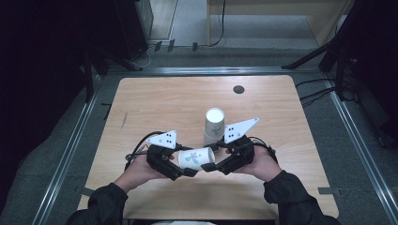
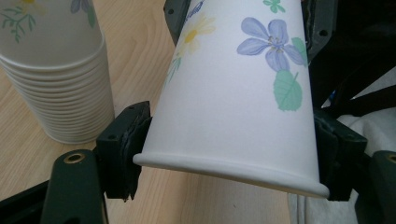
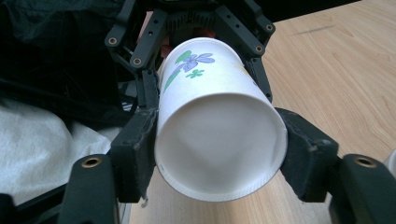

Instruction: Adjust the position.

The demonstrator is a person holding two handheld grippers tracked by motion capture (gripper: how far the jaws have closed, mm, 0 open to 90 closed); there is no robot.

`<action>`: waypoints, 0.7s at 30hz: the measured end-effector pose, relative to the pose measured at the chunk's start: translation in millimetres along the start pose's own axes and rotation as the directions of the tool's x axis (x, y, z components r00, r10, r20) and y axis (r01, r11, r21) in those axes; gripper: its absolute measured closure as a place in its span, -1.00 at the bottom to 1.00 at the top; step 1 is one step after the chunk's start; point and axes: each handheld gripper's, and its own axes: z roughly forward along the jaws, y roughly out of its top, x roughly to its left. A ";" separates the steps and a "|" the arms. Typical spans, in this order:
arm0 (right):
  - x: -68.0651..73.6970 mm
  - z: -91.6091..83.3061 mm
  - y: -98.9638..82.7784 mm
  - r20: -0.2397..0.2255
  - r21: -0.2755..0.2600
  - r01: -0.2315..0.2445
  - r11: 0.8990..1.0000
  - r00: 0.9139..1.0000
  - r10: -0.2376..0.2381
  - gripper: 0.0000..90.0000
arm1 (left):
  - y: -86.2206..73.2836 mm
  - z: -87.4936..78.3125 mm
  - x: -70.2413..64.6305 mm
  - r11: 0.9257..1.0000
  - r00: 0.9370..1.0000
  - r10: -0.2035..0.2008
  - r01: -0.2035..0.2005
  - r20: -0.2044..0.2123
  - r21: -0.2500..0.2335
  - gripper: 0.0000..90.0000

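A white paper cup [image 1: 195,158] printed with blue and yellow flowers lies on its side in the air above the near part of the table. My left gripper [image 1: 184,161] grips one end of it and my right gripper [image 1: 217,159] grips the other. In the left gripper view the black pads [image 2: 123,140] press on both sides of the cup [image 2: 233,93] near its lip. In the right gripper view a round white end of the cup [image 3: 219,140] faces the camera, with the right gripper [image 3: 219,161] closed against its sides.
A stack of matching paper cups [image 1: 214,124] stands upside down just behind the grippers, near the middle of the wooden table [image 1: 164,103]. A dark round hole [image 1: 239,89] marks the far side of the top. Metal rails and dark stands ring the table.
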 end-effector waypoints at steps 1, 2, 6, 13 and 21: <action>0.0 0.5 -0.3 -0.002 0.001 -0.002 1.000 1.000 0.002 -0.33 | 0.0 0.0 0.0 1.000 1.000 0.000 0.000 0.000 0.000 -0.45; 0.3 0.9 -0.4 0.003 0.005 -0.005 1.000 1.000 0.005 -0.37 | -0.1 -1.5 0.2 1.000 1.000 0.004 -0.004 -0.011 0.011 -0.45; 1.2 0.9 -1.5 0.030 0.027 0.009 1.000 1.000 -0.010 -0.45 | 0.0 -7.3 2.6 1.000 1.000 0.004 -0.003 -0.025 0.017 -0.45; 1.9 0.3 -8.5 0.082 0.079 0.017 0.997 0.996 -0.023 -0.45 | 5.2 -17.3 6.3 0.997 0.998 0.026 -0.022 -0.057 0.073 -0.45; 3.0 -1.9 -18.6 0.147 0.120 0.009 0.993 0.989 -0.027 -0.42 | 9.4 -0.4 12.2 0.974 0.998 0.050 -0.041 -0.038 0.223 -0.45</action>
